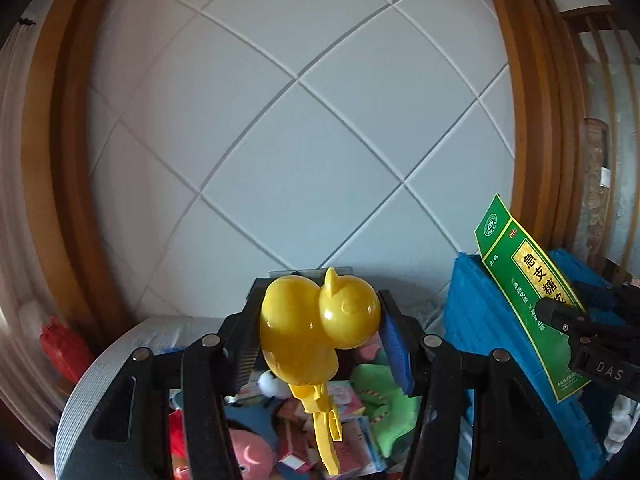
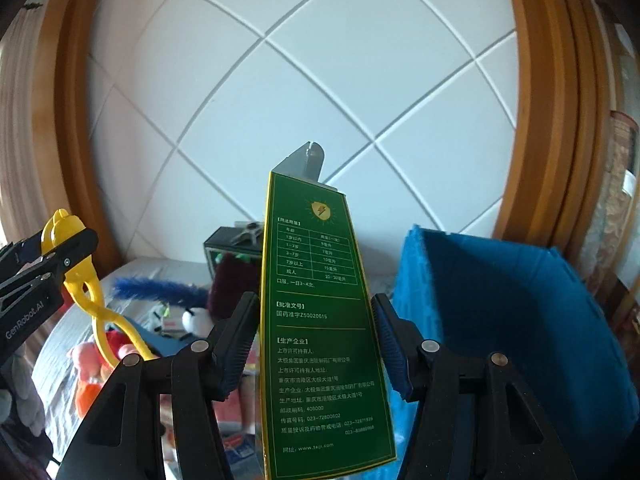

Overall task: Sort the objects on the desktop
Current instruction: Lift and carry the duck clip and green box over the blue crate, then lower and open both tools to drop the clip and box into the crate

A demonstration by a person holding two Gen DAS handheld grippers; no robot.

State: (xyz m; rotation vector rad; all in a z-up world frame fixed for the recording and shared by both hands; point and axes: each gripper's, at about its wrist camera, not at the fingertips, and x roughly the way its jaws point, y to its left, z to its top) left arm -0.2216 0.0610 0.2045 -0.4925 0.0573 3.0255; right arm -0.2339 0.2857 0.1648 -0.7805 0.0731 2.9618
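desktop objects are up in both grippers: left gripper [image 1: 320, 332] pinching a yellow duck-shaped clamp toy [image 1: 320, 320], right gripper [image 2: 316, 340] clamping a green medicine box [image 2: 316, 320], with a blue bin [image 2: 520, 312] at three o'clock, cluttered toys [image 1: 304, 432] at six.

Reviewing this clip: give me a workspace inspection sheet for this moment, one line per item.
Surface: grey tabletop, mostly covered.
Job's things: yellow duck-shaped tongs held in the left gripper; green medicine box held upright in the right gripper, top flap open.
Clutter: plush toys, blue feather duster, green cloth, small packets.
Grippers: both lifted above the pile, jaws closed on their items.
Cables: nothing seen.
Surroundings: blue bin on the right, white panelled wall, wooden frame.
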